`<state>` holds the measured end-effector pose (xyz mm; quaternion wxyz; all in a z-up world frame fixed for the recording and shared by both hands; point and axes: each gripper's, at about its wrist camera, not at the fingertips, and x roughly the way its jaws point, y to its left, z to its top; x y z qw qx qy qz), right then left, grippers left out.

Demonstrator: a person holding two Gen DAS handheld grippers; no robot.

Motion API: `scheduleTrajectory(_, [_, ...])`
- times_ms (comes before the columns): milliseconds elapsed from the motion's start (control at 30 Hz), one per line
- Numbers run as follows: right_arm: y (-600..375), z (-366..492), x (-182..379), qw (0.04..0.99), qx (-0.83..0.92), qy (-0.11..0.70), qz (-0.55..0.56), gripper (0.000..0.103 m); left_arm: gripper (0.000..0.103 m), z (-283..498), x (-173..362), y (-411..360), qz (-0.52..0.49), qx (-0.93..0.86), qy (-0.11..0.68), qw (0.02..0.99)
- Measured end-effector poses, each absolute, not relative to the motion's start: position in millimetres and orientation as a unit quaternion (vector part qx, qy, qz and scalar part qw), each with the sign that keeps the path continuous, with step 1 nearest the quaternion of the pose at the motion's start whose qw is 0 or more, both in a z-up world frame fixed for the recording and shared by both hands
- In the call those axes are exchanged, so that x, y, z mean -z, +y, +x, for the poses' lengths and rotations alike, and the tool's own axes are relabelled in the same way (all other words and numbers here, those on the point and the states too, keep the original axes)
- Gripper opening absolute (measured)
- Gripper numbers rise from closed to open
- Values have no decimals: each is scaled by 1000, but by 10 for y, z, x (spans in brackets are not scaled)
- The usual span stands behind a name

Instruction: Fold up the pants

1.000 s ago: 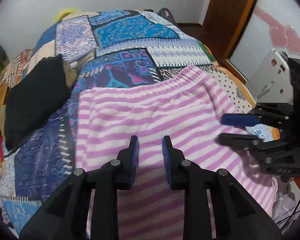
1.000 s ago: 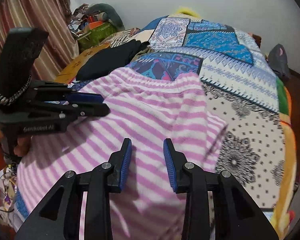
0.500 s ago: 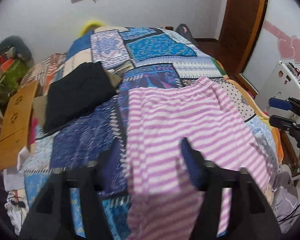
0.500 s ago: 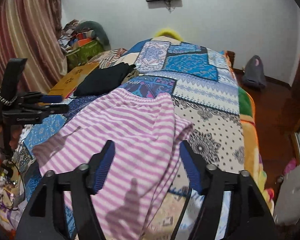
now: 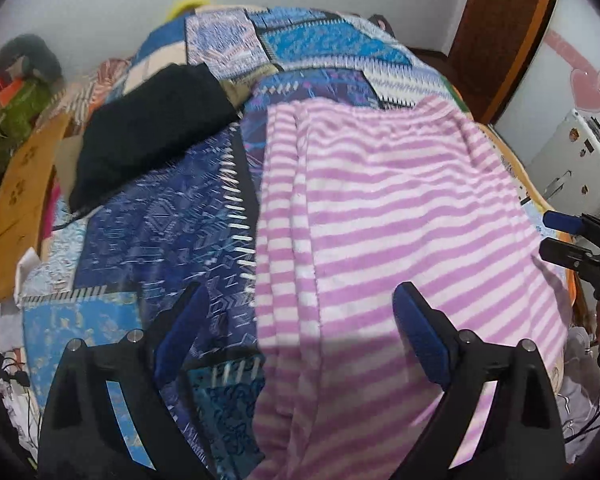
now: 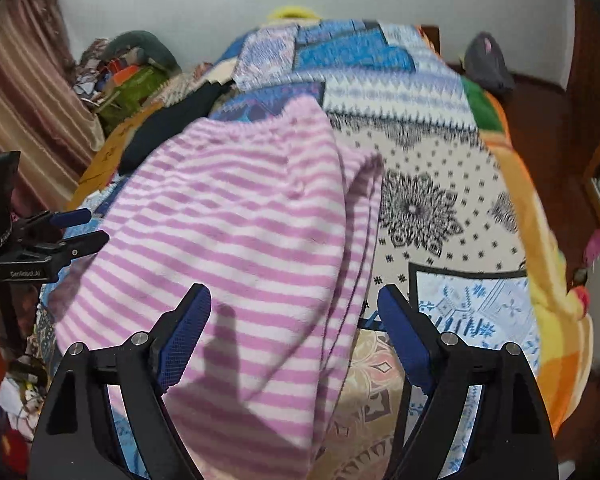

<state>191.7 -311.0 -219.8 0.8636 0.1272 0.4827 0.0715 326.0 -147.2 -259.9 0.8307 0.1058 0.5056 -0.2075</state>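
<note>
Right gripper (image 6: 294, 334) jaws just opened wide, empty, above striped pants (image 6: 240, 232) on patchwork bedspread (image 6: 440, 184).

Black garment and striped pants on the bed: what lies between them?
Only bare patchwork bedspread separates the black garment from the pink striped pants, shown best in the left wrist view.

Your pink striped pants (image 5: 380, 240) run off the bottom edge so the near end is cut off, the black garment (image 5: 152, 128) left of them is partly hidden, and clutter beyond it is blurred.
</note>
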Motion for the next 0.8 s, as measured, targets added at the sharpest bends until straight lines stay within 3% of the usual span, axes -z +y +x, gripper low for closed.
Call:
scheduleTrajectory(167, [-3122,2056,2380,849,-87,503,136,84,103,3454,2733,-1582,98,209,518,824])
scheduleTrajectory(467, [-3220,2204,2516,832,-131,509,179,88,103,3798,2891,-1675,59,241,562,789])
scheduleTrajectory(667, [-3149,2275,2487,832,-152,507,165,90,103,3810,2860,-1883,83,263,559,782])
scheduleTrajectory(733, [-3120,2302,2464,834,-158,505,158,88,103,3797,2848,-1995,93,267,559,780])
scheduleTrajectory(800, [-3092,2322,2440,835,-172,500,152,77,103,3793,2841,-2059,92,272,560,777])
